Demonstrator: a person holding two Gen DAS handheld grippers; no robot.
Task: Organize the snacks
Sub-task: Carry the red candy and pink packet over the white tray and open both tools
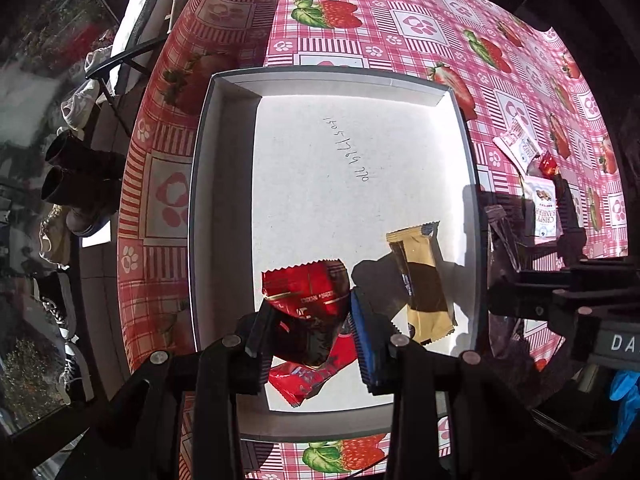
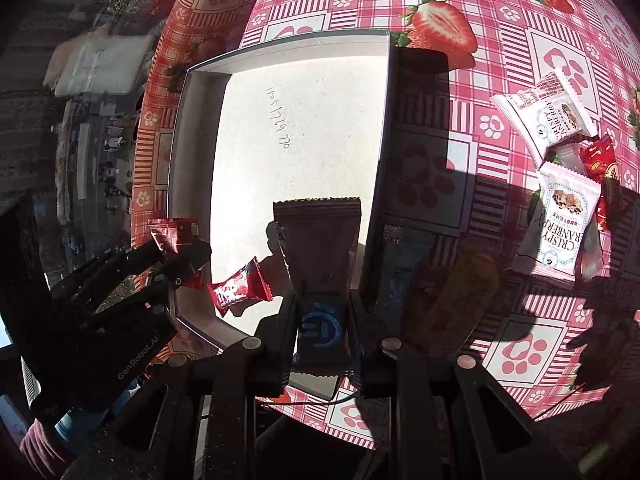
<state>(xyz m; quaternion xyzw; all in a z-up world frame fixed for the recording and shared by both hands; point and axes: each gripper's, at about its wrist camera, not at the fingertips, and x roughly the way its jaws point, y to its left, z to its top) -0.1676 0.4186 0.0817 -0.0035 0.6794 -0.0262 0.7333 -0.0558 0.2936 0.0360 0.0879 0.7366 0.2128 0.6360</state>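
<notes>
Red snack packet (image 1: 308, 312) clamped between the left gripper's (image 1: 310, 334) jaws, over the near end of the white tray (image 1: 224, 168); crumpled, long axis unclear. A second red packet (image 1: 308, 380) lies in the tray under those jaws. Right view alone shows a brown bar (image 2: 320, 256) gripped in the right gripper's (image 2: 322, 330) jaws, long axis straight ahead, top edge away. Left view alone shows a gold bar (image 1: 420, 280) flat in the tray, right of the jaws. White cranberry packets (image 2: 560, 220) lie on the worktop (image 2: 500, 8), beyond the tray's right wall.
</notes>
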